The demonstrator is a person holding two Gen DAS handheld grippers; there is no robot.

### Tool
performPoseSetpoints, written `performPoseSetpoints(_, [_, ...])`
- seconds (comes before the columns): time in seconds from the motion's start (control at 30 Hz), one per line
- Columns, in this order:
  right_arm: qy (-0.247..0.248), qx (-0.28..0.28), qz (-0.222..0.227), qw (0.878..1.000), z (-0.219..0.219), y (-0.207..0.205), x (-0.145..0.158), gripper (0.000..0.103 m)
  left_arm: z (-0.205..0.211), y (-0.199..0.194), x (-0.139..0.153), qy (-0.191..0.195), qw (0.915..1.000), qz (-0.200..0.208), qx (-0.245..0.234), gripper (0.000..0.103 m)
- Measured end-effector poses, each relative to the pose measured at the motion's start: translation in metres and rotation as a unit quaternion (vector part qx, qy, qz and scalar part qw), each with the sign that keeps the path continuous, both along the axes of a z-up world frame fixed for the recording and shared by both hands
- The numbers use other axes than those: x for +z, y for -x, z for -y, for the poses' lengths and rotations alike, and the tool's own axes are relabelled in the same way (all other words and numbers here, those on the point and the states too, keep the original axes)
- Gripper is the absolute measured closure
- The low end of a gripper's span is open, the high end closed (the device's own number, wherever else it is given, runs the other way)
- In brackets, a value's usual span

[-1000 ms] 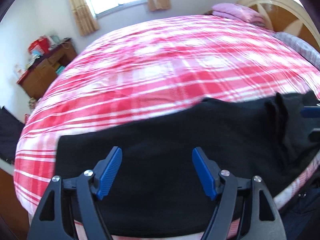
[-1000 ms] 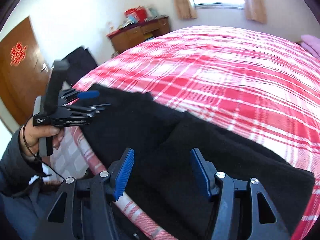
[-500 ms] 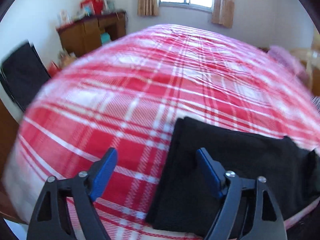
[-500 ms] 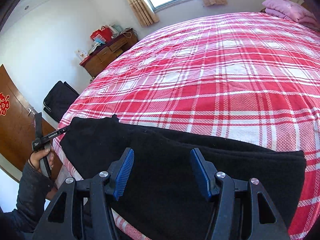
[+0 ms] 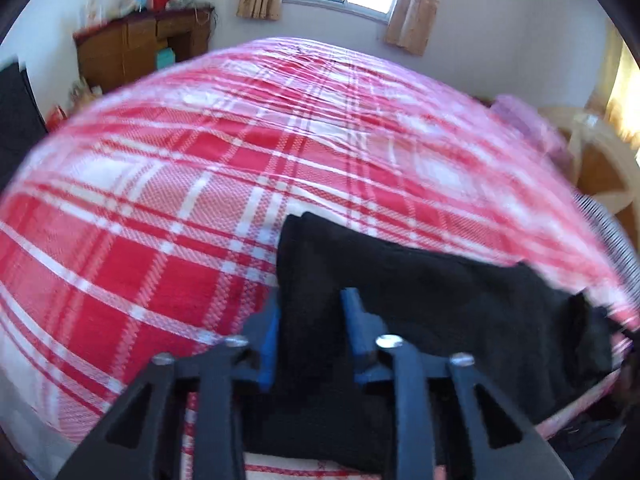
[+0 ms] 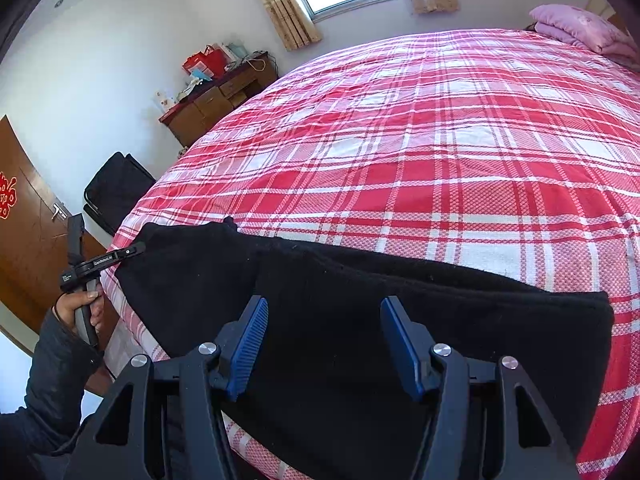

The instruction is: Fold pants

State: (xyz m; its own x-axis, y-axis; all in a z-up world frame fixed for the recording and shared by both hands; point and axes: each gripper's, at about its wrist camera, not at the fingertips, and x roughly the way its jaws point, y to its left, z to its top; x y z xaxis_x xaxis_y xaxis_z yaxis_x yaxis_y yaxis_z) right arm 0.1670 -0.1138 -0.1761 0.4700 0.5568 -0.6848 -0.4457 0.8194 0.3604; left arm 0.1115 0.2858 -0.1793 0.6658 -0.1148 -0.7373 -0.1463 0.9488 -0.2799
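Black pants point(image 6: 360, 308) lie flat along the near edge of a bed with a red and white plaid cover point(image 6: 440, 140). My left gripper point(image 5: 310, 316) has narrowed its blue fingers around the end edge of the pants point(image 5: 400, 300), with dark cloth bunched between them. In the right wrist view it point(image 6: 132, 250) sits at the pants' far left corner. My right gripper point(image 6: 324, 340) is open and empty, hovering over the middle of the pants.
A wooden desk point(image 6: 216, 100) with red boxes stands by the wall. A black bag point(image 6: 116, 188) and a brown door point(image 6: 24, 216) are at the left. A pink folded blanket point(image 6: 580, 28) lies at the head of the bed.
My left gripper swung to the left end of the pants and closed its jaws onto the cloth edge. My right gripper shifted over the pants' middle and stayed open.
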Motion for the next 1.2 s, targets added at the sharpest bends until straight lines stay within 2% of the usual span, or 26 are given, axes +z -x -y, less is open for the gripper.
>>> performPoseSetpoints(0.03, [0.000, -0.002, 0.002, 1.000, 0.001, 0.000, 0.001, 0.042, -0.002, 0.002, 0.001, 0.018, 0.9998, 0.004, 0.001, 0.082])
performPoseSetpoints(0.27, [-0.001, -0.032, 0.010, 0.999, 0.022, 0.005, 0.015, 0.042, 0.006, 0.012, 0.030, 0.062, 0.9970, 0.041, -0.022, 0.083])
performPoseSetpoints(0.53, [-0.005, -0.070, 0.012, 0.997, 0.061, 0.017, 0.022, 0.042, 0.045, 0.018, 0.074, 0.112, 0.9867, 0.088, -0.078, 0.083])
performPoseSetpoints(0.7, [-0.001, -0.086, 0.011, 0.996, 0.078, 0.022, 0.023, 0.042, 0.085, 0.018, 0.103, 0.122, 0.9790, 0.110, -0.121, 0.083])
performPoseSetpoints(0.77, [0.002, -0.091, 0.008, 0.996, 0.083, 0.023, 0.022, 0.042, 0.102, 0.016, 0.113, 0.113, 0.9763, 0.118, -0.141, 0.083])
performPoseSetpoints(0.93, [-0.002, -0.112, 0.005, 0.994, 0.101, 0.024, 0.018, 0.042, 0.157, 0.007, 0.138, 0.117, 0.9626, 0.137, -0.203, 0.083])
performPoseSetpoints(1.2, [-0.017, -0.160, 0.003, 0.987, 0.133, 0.020, 0.020, 0.042, 0.247, -0.019, 0.150, 0.110, 0.9446, 0.117, -0.286, 0.083])
